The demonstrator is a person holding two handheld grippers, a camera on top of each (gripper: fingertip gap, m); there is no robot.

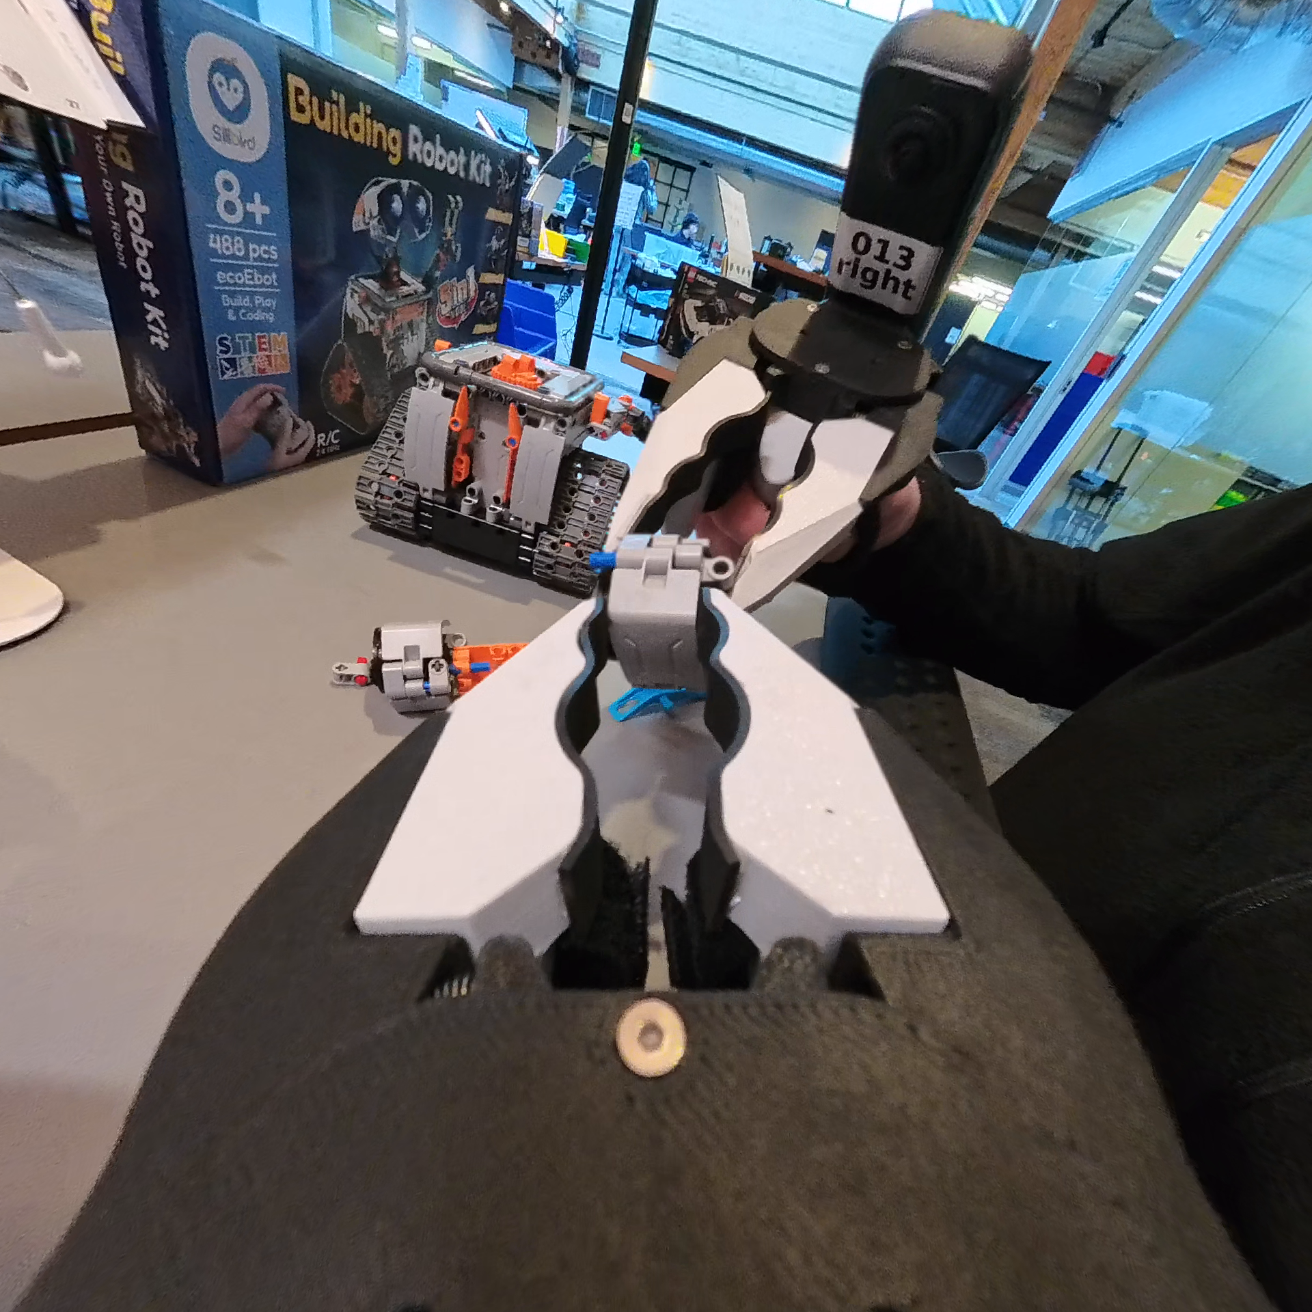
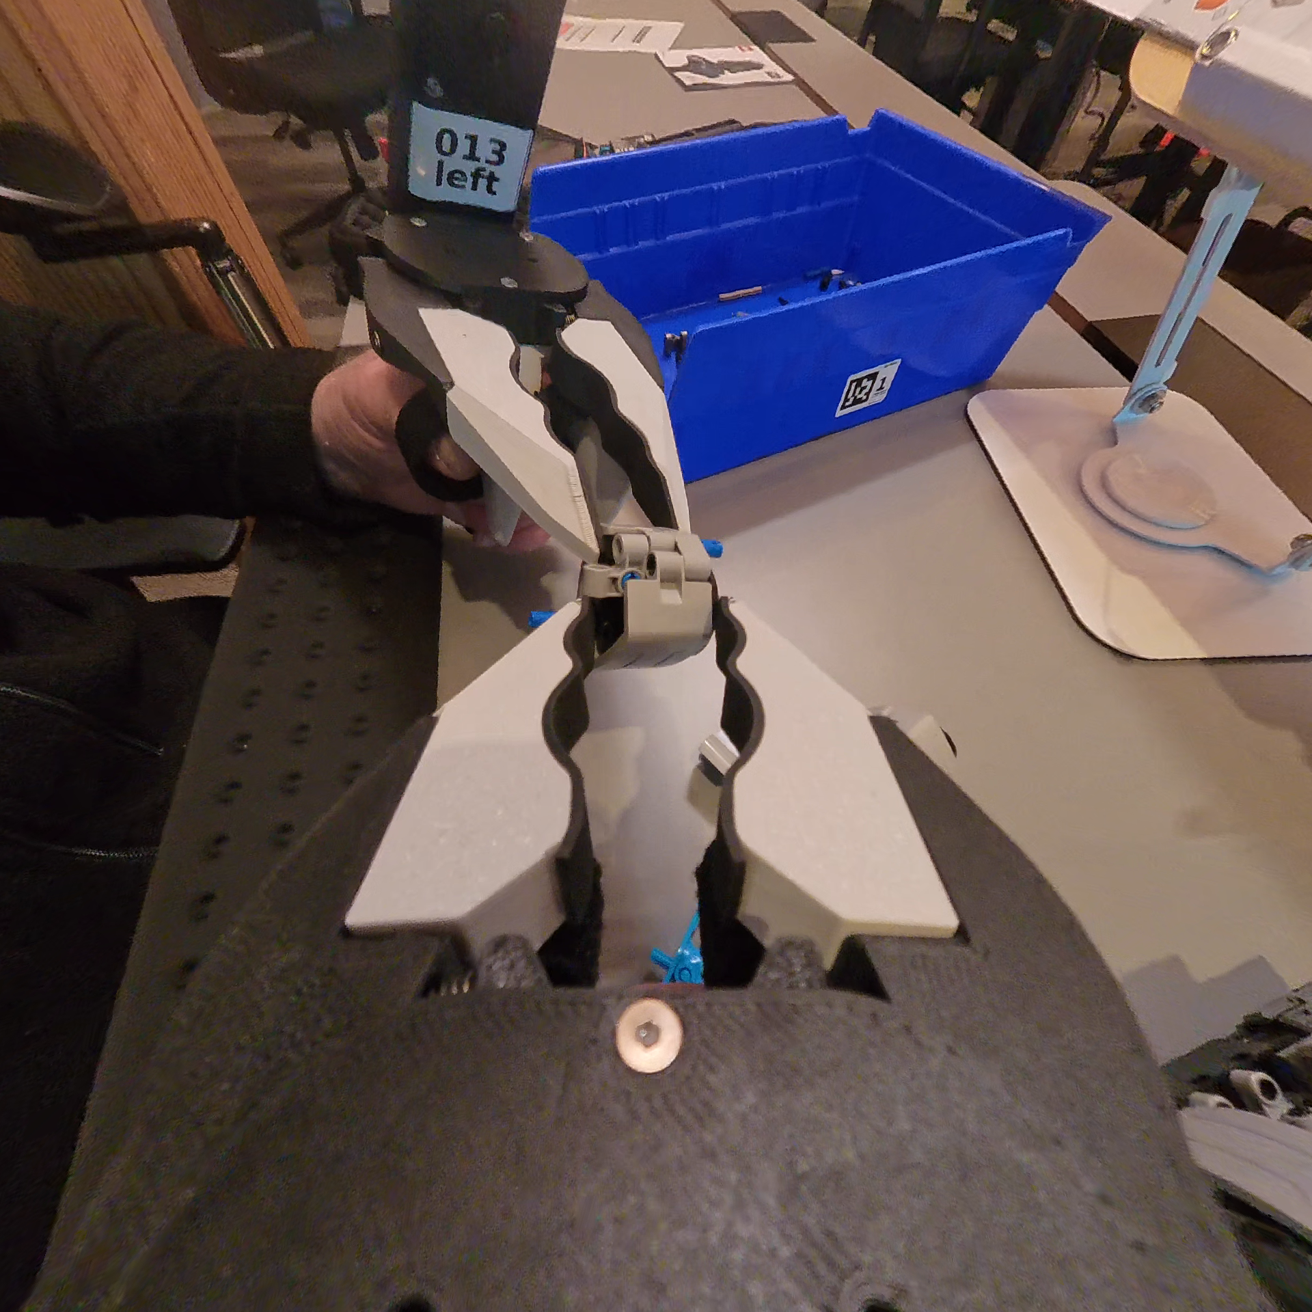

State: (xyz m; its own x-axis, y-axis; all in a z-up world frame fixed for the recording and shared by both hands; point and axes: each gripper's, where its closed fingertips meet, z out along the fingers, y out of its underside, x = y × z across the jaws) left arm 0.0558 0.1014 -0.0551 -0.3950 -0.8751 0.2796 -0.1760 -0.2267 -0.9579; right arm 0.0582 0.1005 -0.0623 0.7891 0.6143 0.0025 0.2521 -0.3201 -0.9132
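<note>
On the grey table [image 1: 177,710], a tracked brick robot [image 1: 490,461] stands at eleven o'clock before its kit box [image 1: 305,248], a blue bin [image 2: 816,284] opposite. Between them, the left gripper [image 1: 657,625] and right gripper [image 2: 649,625] both clench one grey brick assembly [image 1: 657,603], blue pins protruding, above a small blue piece [image 1: 642,703].

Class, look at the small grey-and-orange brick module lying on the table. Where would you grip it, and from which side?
Probably the grey blocky middle of the module, from above, with the claw closing across its flat sides. It lies lengthwise on the table, and the thin lever end looks too slender to hold.
</note>
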